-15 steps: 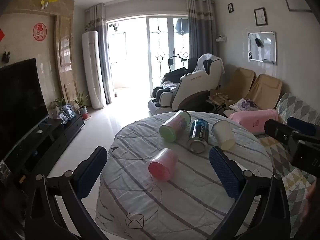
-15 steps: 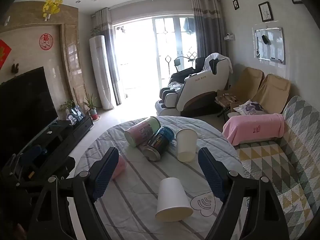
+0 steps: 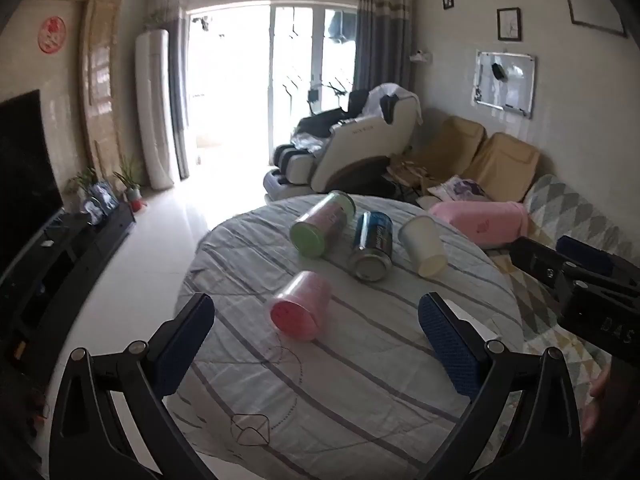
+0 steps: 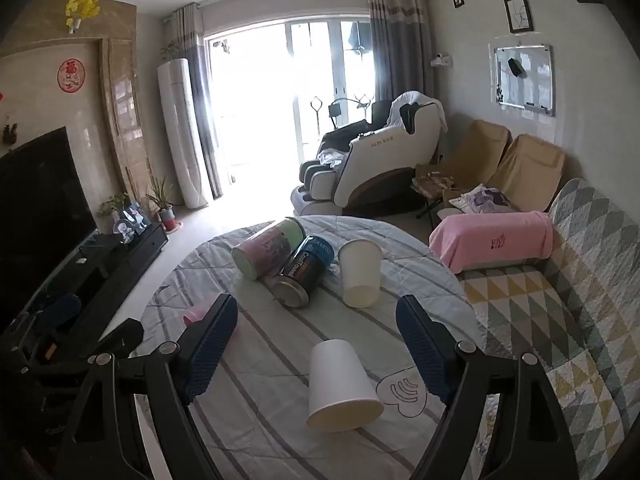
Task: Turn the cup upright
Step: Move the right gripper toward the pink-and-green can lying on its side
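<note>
Living room, daylight from a glazed balcony door (image 4: pixel 280 120) at the far end with grey curtains either side. A white tower air conditioner (image 4: pixel 180 132) stands left of the door; a massage chair (image 4: pixel 380 160) sits right of it. Along the left wall: a dark television (image 4: pixel 36 208) on a low black cabinet (image 4: pixel 120 256), potted plants at its far end. Along the right wall: a sofa with a patterned quilt cover (image 4: pixel 560 300), a pink towel (image 4: pixel 496 240) over its arm, and a whiteboard (image 4: pixel 524 80) above.

The desk (image 4: pixel 260 380) is round and draped in a pale striped cloth. At its far side lie a green-and-pink canister (image 4: pixel 268 252) and a blue can (image 4: pixel 304 276), both on their sides and touching, with a white paper cup (image 4: pixel 360 272) tipped over just to their right. A second white cup (image 4: pixel 340 384) lies near the near edge, rim toward the camera (right wrist view), between the right tongs (image 4: pixel 316 344), which are spread wide and hold nothing. A pink cup (image 3: pixel 300 306) lies on its side left of centre, mouth toward the viewer, ahead of the left tongs (image 3: pixel 316 340), likewise spread apart and clear of it.
</note>
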Available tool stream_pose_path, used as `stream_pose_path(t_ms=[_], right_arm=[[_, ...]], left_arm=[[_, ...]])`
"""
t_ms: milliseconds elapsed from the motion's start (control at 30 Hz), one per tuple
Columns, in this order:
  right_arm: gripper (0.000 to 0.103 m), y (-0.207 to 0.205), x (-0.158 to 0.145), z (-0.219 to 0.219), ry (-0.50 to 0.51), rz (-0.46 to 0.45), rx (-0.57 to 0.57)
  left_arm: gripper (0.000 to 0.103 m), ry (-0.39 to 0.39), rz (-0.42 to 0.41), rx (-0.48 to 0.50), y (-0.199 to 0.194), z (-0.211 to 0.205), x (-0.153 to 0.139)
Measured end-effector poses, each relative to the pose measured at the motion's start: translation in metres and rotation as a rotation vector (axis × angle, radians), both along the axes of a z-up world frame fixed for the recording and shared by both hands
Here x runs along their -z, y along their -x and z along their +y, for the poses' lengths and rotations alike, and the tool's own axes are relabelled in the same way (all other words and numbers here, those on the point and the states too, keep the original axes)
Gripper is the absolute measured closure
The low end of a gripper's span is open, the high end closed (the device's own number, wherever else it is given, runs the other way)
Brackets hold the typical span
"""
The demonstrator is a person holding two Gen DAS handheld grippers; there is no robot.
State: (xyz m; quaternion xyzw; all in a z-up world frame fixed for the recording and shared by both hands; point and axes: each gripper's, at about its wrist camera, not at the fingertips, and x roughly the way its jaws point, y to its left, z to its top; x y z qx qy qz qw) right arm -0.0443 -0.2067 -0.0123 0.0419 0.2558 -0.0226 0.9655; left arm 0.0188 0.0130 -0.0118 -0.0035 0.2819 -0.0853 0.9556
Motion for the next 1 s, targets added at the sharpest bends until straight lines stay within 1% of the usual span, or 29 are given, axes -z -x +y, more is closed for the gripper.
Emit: stream_pose_path(t_ms=[100, 267, 367, 433, 533, 600, 667, 800, 1000], right_arm=[[0.02, 0.0, 0.0, 0.001, -0.001, 0.01, 0.013], [0.02, -0.009, 0.003, 0.006, 0.007, 0.033, 0.026], [0.02, -0.011, 0.003, 0.005, 0.005, 0.047, 0.038], [0.02, -0.012, 0.004, 0.005, 0.003, 0.055, 0.042], [0.02, -0.01, 0.003, 0.007, 0.006, 0.065, 0.054], [0.02, -0.008, 0.003, 0.007, 0.012, 0.077, 0.064], [0.02, -0.005, 0.003, 0.008, 0.011, 0.082, 0.071], [0.02, 0.001, 0.003, 0.009, 0.012, 0.09, 0.078], [0.02, 0.013, 0.0, 0.011, 0.023, 0.101, 0.083]], left_arm=[[0.0, 0.022, 0.025, 0.034, -0.003, -0.001, 0.003], [0.0, -0.004, 0.03, 0.045, -0.006, -0.004, 0.004], [0.0, 0.003, 0.062, 0.099, -0.008, -0.005, 0.005], [0.0, 0.013, 0.07, 0.112, -0.008, -0.004, 0.005], [0.0, -0.003, 0.08, 0.133, -0.007, -0.007, 0.006], [0.0, 0.01, 0.101, 0.169, -0.007, -0.008, 0.007], [0.0, 0.019, 0.113, 0.186, -0.005, -0.009, 0.007], [0.0, -0.018, 0.102, 0.182, 0.001, -0.013, 0.006], [0.0, -0.043, 0.091, 0.201, 0.015, -0.02, 0.004]])
